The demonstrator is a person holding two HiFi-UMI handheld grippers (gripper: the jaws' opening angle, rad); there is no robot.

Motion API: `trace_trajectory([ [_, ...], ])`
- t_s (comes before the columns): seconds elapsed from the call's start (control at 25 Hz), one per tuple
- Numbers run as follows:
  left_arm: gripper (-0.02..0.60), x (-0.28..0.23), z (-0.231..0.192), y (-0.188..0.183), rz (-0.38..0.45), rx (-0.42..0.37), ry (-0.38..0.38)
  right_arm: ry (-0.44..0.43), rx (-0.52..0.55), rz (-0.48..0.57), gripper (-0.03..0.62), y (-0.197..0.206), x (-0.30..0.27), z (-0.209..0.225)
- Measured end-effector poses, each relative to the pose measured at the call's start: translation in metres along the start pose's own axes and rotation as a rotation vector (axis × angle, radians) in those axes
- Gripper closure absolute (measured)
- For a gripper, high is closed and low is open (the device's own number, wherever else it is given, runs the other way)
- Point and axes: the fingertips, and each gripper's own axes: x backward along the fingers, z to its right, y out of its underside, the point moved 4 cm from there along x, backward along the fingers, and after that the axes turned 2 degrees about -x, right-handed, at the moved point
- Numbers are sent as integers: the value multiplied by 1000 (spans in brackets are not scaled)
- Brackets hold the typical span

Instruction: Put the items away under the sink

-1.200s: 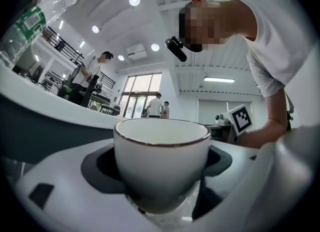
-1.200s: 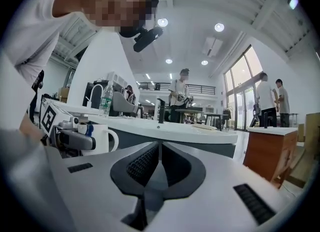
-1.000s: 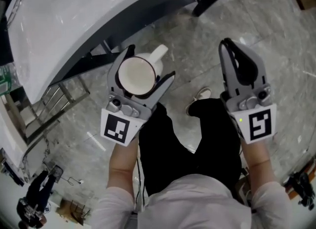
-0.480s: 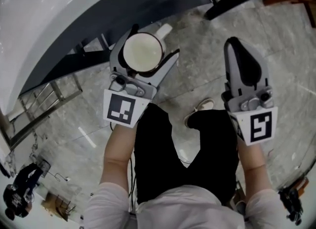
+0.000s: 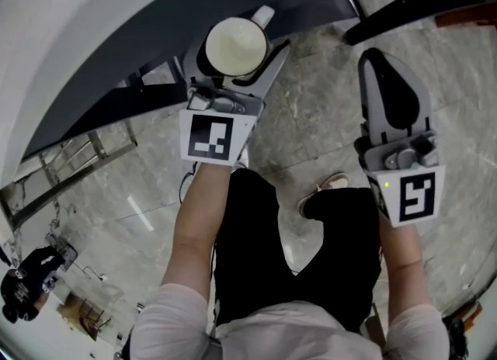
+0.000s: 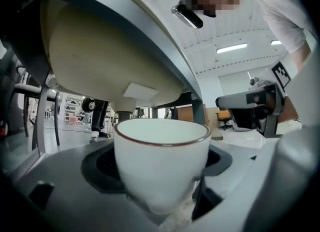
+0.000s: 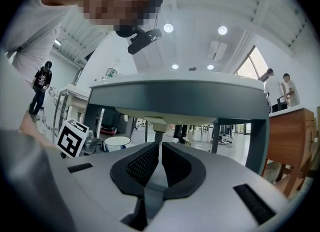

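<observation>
A white mug [image 5: 235,45] with a thin dark rim and a handle pointing away sits upright between the jaws of my left gripper [image 5: 237,50], which is shut on it. The mug [image 6: 161,163] fills the left gripper view, right under the pale underside of the sink basin [image 6: 100,56]. In the head view the mug is at the dark edge of the white sink counter [image 5: 93,32]. My right gripper [image 5: 386,79] is shut with nothing in it, its black pads [image 7: 150,163] pressed together. It hangs lower, to the right, over the floor.
Dark frame legs [image 7: 255,141] hold up the sink, and a drain pipe [image 7: 159,126] hangs below the basin. The floor [image 5: 311,110] is grey marble tile. A metal rack [image 5: 70,164] stands at the left. Other people [image 7: 277,88] stand in the background.
My left gripper has carried the mug forward, from over the floor to the edge beneath the sink. The right gripper has stayed shut and kept about its place.
</observation>
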Motion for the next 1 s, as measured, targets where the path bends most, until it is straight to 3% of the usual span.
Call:
trace_trajectory([
  [0.6,173,-45,-57,26,-85,-16,-179,-51,52,-1,549,4,-35,0],
  [1.0,173,-77,-59,49,-200,64,-231,-44,14,-22,549,9,-36,26],
])
